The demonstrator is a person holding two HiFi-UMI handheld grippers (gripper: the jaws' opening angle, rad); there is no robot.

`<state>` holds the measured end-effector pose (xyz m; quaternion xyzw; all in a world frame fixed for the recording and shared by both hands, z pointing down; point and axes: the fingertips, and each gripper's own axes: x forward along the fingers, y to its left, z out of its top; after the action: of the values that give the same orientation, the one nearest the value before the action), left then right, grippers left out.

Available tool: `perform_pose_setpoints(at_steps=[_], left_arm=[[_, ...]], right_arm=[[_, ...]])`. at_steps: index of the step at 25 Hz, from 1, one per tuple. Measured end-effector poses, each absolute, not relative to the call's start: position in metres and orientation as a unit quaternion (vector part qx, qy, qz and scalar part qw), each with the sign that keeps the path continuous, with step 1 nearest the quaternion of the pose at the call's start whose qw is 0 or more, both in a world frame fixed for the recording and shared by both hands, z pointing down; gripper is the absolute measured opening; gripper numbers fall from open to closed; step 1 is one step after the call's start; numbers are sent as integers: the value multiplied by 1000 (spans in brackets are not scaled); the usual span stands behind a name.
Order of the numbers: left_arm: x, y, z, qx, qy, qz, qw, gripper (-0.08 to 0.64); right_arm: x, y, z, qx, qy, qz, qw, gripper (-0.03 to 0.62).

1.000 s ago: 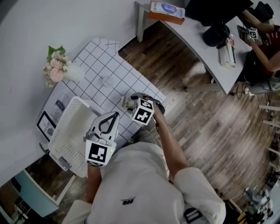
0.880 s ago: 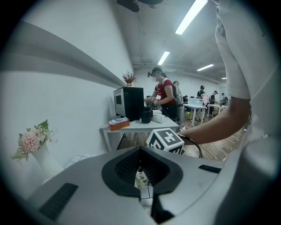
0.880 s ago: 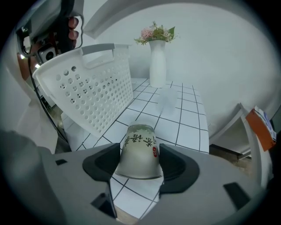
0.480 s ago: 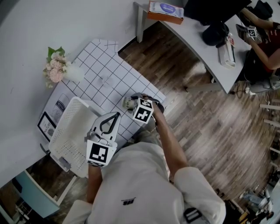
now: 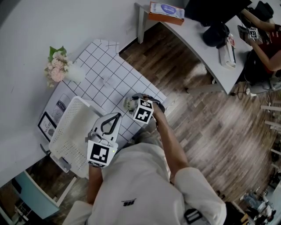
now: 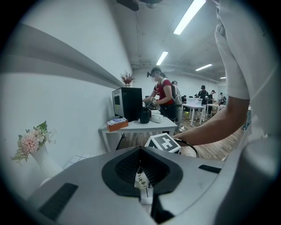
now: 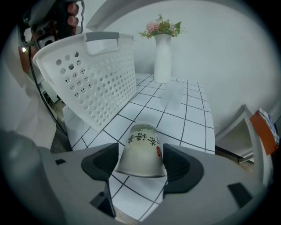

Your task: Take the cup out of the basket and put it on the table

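Head view: a table (image 5: 88,94) under a gridded cloth (image 5: 103,61) fills the upper left of the frame, and the white perforated basket (image 5: 70,132) sits tilted at its lower-left edge. The left gripper (image 5: 117,115) lies over the basket's right side with its jaw tips together. The right gripper (image 5: 133,100) reaches in from the centre, and the cup (image 5: 128,104) rests on the cloth just beyond its marker cube (image 5: 142,112), outside the basket. A vase (image 5: 75,74) of flowers (image 5: 55,68) stands at the cloth's far left, and a clear glass (image 5: 106,80) stands between the vase and the cup. A grey desk (image 5: 197,39) carrying a box (image 5: 167,10) crosses the upper right. Left gripper view: the two jaws meet at their tips and nothing is clamped between them — only a sliver of the cup (image 6: 141,180) shows through the dark opening at the lower centre. Above it sits the other gripper's marker cube (image 6: 163,143). Right gripper view: the cup (image 7: 141,147) appears to stand upside down on the cloth (image 7: 193,127) at the centre, narrow end away from the camera, between the two dark pads. The jaws are opening — the pads stand close beside the cup's sides without squeezing it. The tilted basket (image 7: 92,83) fills the upper left, well apart from the cup, and the vase (image 7: 162,52) stands at the top centre.
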<state>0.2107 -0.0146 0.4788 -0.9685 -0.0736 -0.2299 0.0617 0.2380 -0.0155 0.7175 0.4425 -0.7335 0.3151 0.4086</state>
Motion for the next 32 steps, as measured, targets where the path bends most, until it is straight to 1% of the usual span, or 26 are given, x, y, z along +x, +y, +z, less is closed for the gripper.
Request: perform_pose_setpoints(at_steps=[12, 16, 19, 21, 22, 23, 25, 27, 29, 32], left_arm=[[207, -12, 475, -971, -77, -219, 62, 6], [206, -10, 472, -972, -80, -212, 63, 6], [206, -9, 469, -973, -81, -206, 63, 6], [205, -9, 467, -975, -80, -200, 61, 6], [205, -10, 465, -976, -80, -195, 59, 6], [205, -10, 463, -977, -79, -188, 56, 6], [205, -12, 456, -982, -74, -170, 46, 6], [204, -15, 445, -987, -62, -146, 28, 6], [201, -20, 432, -991, -49, -123, 5, 6], [195, -22, 417, -994, -46, -92, -22, 6]], right_arm=[[257, -6, 696, 486, -716, 302, 400, 307], [265, 2, 668, 528, -706, 286, 375, 306], [266, 4, 639, 557, -708, 269, 342, 300], [264, 3, 613, 580, -711, 252, 307, 272], [264, 1, 597, 594, -712, 241, 287, 247], [264, -1, 579, 608, -713, 228, 265, 214], [266, -5, 542, 639, -711, 199, 218, 126], [267, -7, 507, 663, -709, 173, 169, 65], [266, -3, 477, 679, -709, 151, 118, 36], [259, 8, 446, 691, -710, 125, 55, 18]])
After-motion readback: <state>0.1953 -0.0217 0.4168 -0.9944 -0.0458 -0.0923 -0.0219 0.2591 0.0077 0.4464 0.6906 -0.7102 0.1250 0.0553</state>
